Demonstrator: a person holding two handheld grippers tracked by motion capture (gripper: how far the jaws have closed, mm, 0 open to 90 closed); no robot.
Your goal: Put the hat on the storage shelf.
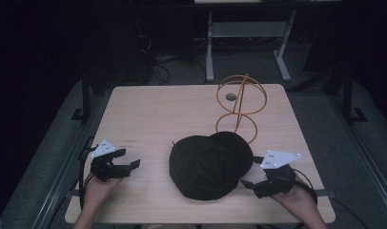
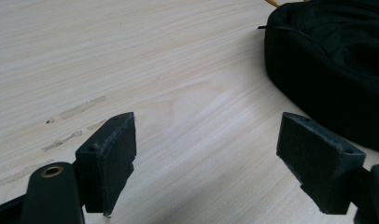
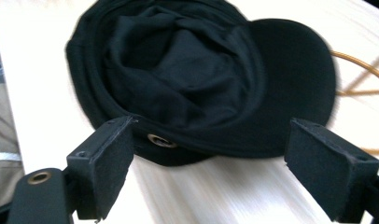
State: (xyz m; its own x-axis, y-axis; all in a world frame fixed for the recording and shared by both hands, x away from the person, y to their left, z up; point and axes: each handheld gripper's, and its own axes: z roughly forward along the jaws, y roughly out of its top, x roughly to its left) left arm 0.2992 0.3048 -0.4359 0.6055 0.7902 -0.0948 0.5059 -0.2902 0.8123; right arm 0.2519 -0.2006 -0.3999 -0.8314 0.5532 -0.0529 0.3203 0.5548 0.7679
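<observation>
Nearest us, at the left of the table (image 1: 148, 109), our left gripper (image 1: 130, 160) hovers over bare pale woodgrain, its jaws spread wide and holding nothing; in the left gripper view the felt-like pads (image 2: 114, 154) frame only wood with a few faint smudges. At the centre lies the black cap (image 1: 208, 164), soft cloth crumpled into folds, its stiff rounded brim pointing away toward the wire stand (image 1: 239, 107), an orange frame of hoops on a thin stem just behind it. At the right, our right gripper (image 1: 251, 185) sits just beside the cap's near edge, jaws parted and empty, a brass eyelet (image 3: 160, 140) between them in the right gripper view. We judge this the approach to the first grasp: next we must close on the cap's limp edge firmly enough to lift it.
</observation>
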